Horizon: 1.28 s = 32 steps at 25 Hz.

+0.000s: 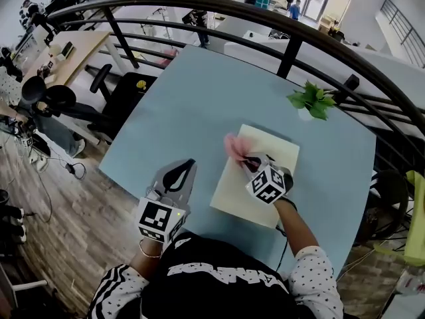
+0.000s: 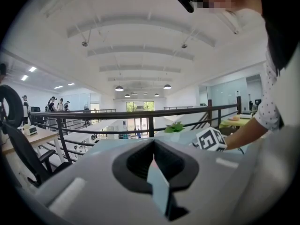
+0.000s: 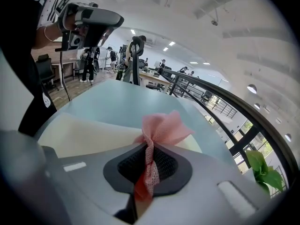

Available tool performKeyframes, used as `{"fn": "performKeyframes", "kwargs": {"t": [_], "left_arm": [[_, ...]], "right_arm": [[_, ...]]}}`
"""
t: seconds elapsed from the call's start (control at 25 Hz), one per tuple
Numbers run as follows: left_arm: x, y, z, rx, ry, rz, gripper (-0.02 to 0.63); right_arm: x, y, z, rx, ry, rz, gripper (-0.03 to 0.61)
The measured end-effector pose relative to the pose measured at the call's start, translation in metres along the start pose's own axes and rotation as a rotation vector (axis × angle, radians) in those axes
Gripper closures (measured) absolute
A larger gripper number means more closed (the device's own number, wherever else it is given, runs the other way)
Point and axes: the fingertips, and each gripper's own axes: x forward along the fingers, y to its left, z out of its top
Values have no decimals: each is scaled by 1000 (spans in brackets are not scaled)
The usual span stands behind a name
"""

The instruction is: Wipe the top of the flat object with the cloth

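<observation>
**Cloth pinched and on the board, spare hand parked aside**

The right tool point(image 1: 250, 164) is clamped on the pink cloth point(image 1: 234, 145). A twisted strand runs back between its jaws, and the loose end fans out ahead of the tips. Gripping it bunched like this looks deliberate, since the free fan works as a soft pad that can drag flat on the surface while the hard jaws ride clear of it.

The fan sits over the far left part of the flat object point(image 1: 247, 195), a cream board lying on the pale blue desk point(image 1: 179, 105). I judge that a stroke could begin from that corner.

The left tool point(image 1: 190, 163) has its jaws together with nothing between them. It is held off the board's left edge, near the person's body. That keeps it out of the wiping path, and it steadies nothing.

The board's long axis runs away from the person, with the far end leaning a little to the right, towards the potted plant point(image 1: 312, 100). The right tool points roughly along that axis, angled somewhat leftward. The cloth trails out the same way, to the far left.
</observation>
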Motion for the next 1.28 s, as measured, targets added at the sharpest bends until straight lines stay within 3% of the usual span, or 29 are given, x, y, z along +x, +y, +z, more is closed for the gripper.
{"fn": "performKeyframes", "kwargs": {"t": [1.28], "left_arm": [[14,-68,17,41,-51,-90,614]], "right_arm": [[-45,104,6,-69,-38,111,551]]}}
